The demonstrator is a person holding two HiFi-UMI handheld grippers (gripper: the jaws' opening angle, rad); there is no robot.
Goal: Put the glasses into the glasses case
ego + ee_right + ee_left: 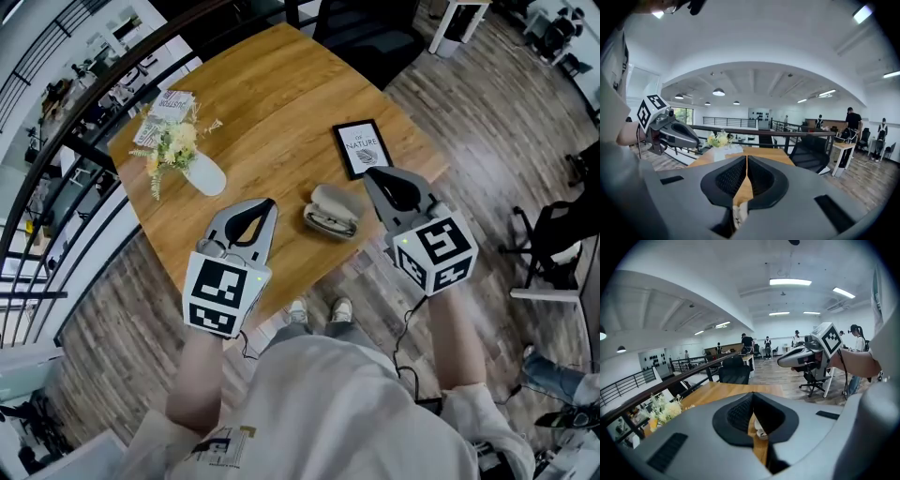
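L gripper (271, 202): fingertips (740, 411) together, nothing btw them. Only the hollow behind the tips is see-through, w/ table wood showing in it. It points fwd and a bit down, up off the table, tips just left of the glasses case (339, 199). Marker cube (223, 292) sits at its rear, then a bare forearm (192, 384) runs back to the person's torso.

R gripper (369, 172): jaws shut too, pads (731, 177) meeting in a thin line, empty. Tips hang up-right of the case, pointing fwd, near level. Its cube (433, 248) is behind, then a forearm w/ pale sleeve at the elbow. Each gripper shows side-on in the other's view: R gripper (804, 355) in the left gripper view, L gripper (675, 134) in the right gripper view.

Case lies open on the wooden table (281, 103) near its front edge, btw the two grippers. The glasses (327, 223), dark frames, look to be lying in its lower half.

Around the case:
- Framed "NATURE" card (363, 147) just behind-right, lower edge overlapped by the R gripper's tip in head view.
- White vase w/ flowers (192, 159) well left, w/ a printed leaflet (169, 105) beyond it.
- Black chair (361, 28) past the table's far side.
- Dark railing (103, 84) beyond the left edge.
- The person's shoes (319, 311) on the plank floor, just below the table edge nearest the case.
- People stand far off in both gripper views.
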